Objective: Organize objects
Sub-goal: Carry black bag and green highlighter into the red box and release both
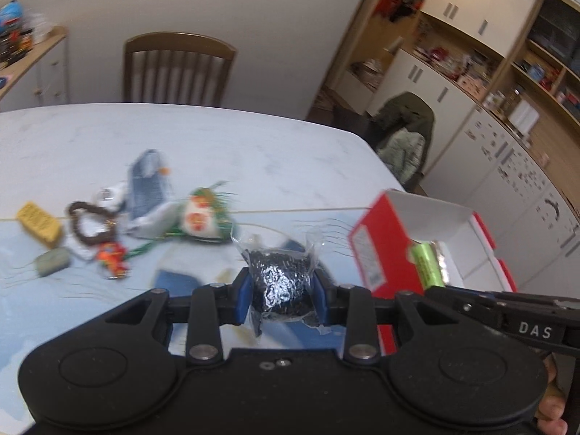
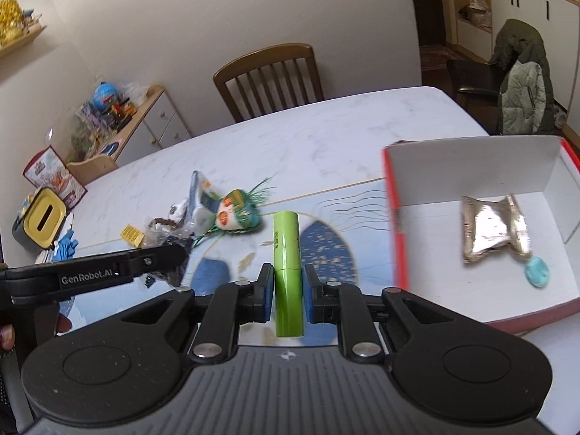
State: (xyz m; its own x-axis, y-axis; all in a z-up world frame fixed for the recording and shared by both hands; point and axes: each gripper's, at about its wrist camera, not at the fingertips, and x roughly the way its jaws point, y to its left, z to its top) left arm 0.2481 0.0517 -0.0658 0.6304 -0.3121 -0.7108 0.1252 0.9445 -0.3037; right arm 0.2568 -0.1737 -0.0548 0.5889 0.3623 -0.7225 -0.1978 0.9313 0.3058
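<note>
My left gripper (image 1: 282, 290) is shut on a clear bag of black granules (image 1: 281, 275), held above the blue-patterned mat. My right gripper (image 2: 288, 290) is shut on a lime green tube (image 2: 286, 250) that points away from me, just left of the red box (image 2: 396, 217). Inside the white-lined box lie a foil packet (image 2: 493, 230) and a turquoise stone (image 2: 537, 272). In the left wrist view the red box (image 1: 380, 253) is to the right of the bag, with the green tube (image 1: 427, 266) at its near wall.
Loose items lie on the table (image 1: 253, 145) to the left: a yellow box (image 1: 38, 223), a bead bracelet (image 1: 90, 224), a blue packet (image 1: 146, 186), a white and green pouch (image 1: 201, 215), an orange charm (image 1: 112, 257). A wooden chair (image 2: 268, 76) stands behind the table.
</note>
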